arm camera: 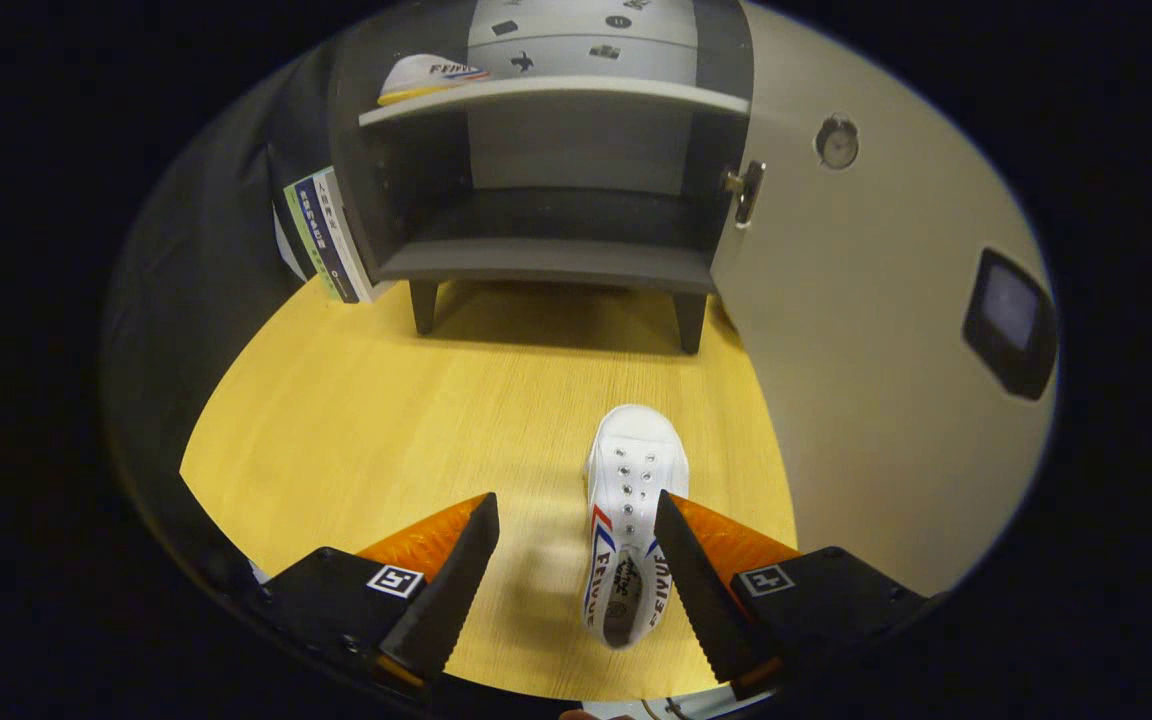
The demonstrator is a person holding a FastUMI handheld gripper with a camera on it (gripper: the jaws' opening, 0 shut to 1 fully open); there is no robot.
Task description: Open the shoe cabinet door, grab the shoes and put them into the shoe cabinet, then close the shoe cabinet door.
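Note:
A white sneaker (628, 520) with red and blue side stripes lies on the yellow wooden table (386, 400), toe pointing toward the cabinet. My gripper (576, 520) hovers above it, open, and the shoe lies between the fingers, close beside the right one. Beyond stands the dark shoe cabinet (556, 200), its door (866, 300) swung wide open to the right. A second matching sneaker (426, 76) rests on the cabinet's upper shelf (556, 96). The lower compartment holds nothing that I can see.
Several books (324, 238) lean against the cabinet's left side. The open door carries a latch (744, 190) on its edge, a round knob (837, 142) and a dark square plate (1011, 320). Bare tabletop stretches between the shoe and the cabinet's legs.

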